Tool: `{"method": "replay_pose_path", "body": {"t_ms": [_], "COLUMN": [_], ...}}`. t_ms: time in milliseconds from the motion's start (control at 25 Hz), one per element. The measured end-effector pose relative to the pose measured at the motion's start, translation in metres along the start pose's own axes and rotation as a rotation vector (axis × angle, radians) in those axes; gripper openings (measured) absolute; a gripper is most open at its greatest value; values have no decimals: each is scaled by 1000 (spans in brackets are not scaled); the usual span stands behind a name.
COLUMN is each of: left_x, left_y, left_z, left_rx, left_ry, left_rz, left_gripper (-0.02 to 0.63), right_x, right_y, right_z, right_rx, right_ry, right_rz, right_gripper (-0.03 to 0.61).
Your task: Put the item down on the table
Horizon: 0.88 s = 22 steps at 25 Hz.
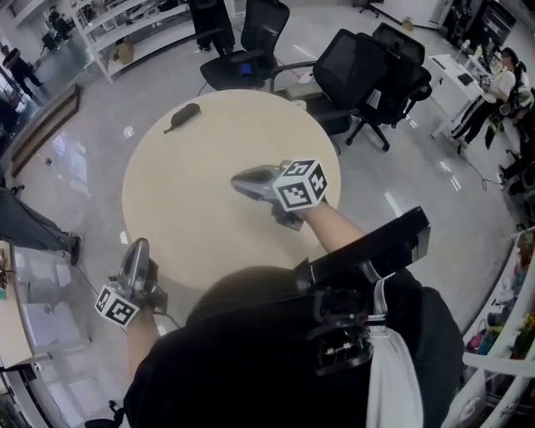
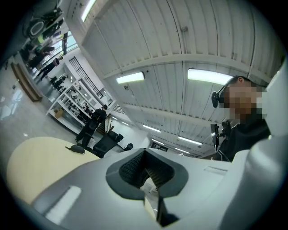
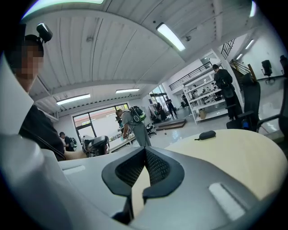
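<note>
A small dark pouch (image 1: 182, 115) lies alone on the far left part of the round beige table (image 1: 192, 221). It also shows as a dark pouch (image 2: 75, 149) in the left gripper view and as a dark pouch (image 3: 207, 134) in the right gripper view. My right gripper (image 1: 240, 180) hovers over the middle of the table, pointing left, jaws shut and empty. My left gripper (image 1: 136, 248) hangs just off the table's near left edge, also shut with nothing in it. The left gripper (image 2: 145, 152) and right gripper (image 3: 145, 150) pads meet in their own views.
Black office chairs (image 1: 361, 71) crowd the far side of the table, another chair (image 1: 251, 50) behind them. Shelving (image 1: 125, 25) stands at the back left, a white desk (image 1: 456, 79) at the right. People stand around the room's edges on the glossy floor.
</note>
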<state>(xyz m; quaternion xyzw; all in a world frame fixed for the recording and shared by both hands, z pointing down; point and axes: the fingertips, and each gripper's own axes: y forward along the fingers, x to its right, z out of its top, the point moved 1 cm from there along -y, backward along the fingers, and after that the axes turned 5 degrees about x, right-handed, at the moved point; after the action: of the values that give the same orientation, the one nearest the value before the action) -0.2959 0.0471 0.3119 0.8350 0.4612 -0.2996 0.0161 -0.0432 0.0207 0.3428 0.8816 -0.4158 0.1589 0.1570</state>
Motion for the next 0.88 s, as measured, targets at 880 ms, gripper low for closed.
{"method": "replay_pose_path", "body": {"t_ms": [880], "left_x": [77], "left_y": [65], "left_z": [-32], "left_rx": [132], "left_ry": [31], "left_rz": [73], "left_gripper": [-2], "right_x": [15], "right_y": [-103], "right_z": [57], "right_rx": [128], "right_ry": [-161], "right_rz": [79], "right_gripper": [12]}}
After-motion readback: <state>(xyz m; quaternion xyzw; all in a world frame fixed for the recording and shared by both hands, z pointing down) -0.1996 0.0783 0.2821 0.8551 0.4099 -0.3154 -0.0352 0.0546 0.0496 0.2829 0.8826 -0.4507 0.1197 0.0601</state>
